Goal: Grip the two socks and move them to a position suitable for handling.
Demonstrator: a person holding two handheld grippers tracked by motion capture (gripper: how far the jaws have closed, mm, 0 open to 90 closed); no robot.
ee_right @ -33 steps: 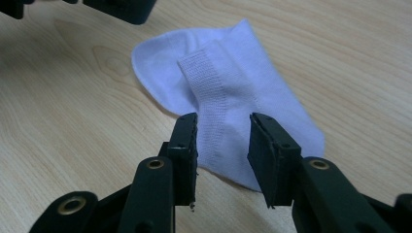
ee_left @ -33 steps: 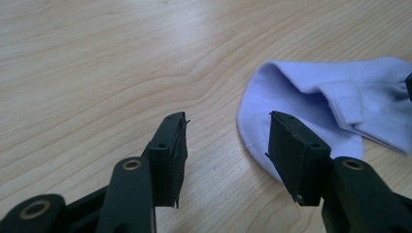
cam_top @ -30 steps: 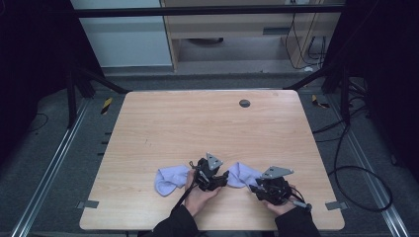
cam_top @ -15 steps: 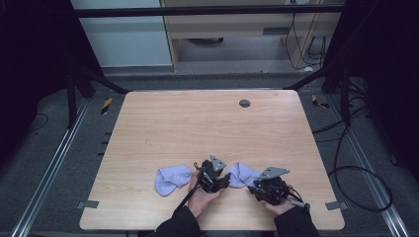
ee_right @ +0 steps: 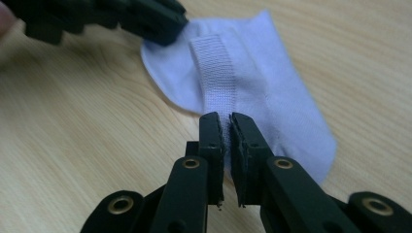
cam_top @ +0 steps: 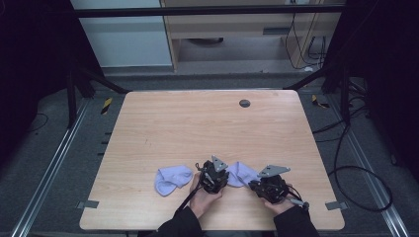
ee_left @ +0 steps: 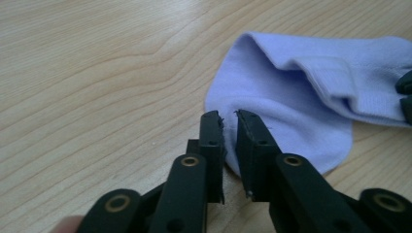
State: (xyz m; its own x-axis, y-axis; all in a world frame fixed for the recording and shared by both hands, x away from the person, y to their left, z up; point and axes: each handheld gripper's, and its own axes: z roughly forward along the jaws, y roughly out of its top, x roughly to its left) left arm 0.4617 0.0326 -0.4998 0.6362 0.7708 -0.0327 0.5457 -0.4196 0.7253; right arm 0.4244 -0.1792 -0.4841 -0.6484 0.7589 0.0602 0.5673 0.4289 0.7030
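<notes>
A light purple sock (cam_top: 241, 173) lies flat near the table's front edge, between my two grippers. My left gripper (ee_left: 228, 116) has just been closing its jaws, and they now pinch the sock's (ee_left: 291, 97) rounded edge. My right gripper (ee_right: 224, 119) has also just been closing and grips the ribbed cuff band of the same sock (ee_right: 262, 82). In the high view the left gripper (cam_top: 227, 177) is at the sock's left end and the right gripper (cam_top: 253, 183) at its right end. A second purple sock (cam_top: 173, 178) lies crumpled further left.
The wooden table (cam_top: 207, 128) has a small dark round cap (cam_top: 244, 103) near its far edge. Black frame posts stand at the table's far corners, and cables lie on the floor (cam_top: 356, 163) to the right.
Both hands and both socks stay where they were. In the high view the grippers look the same at the sock's two ends.
</notes>
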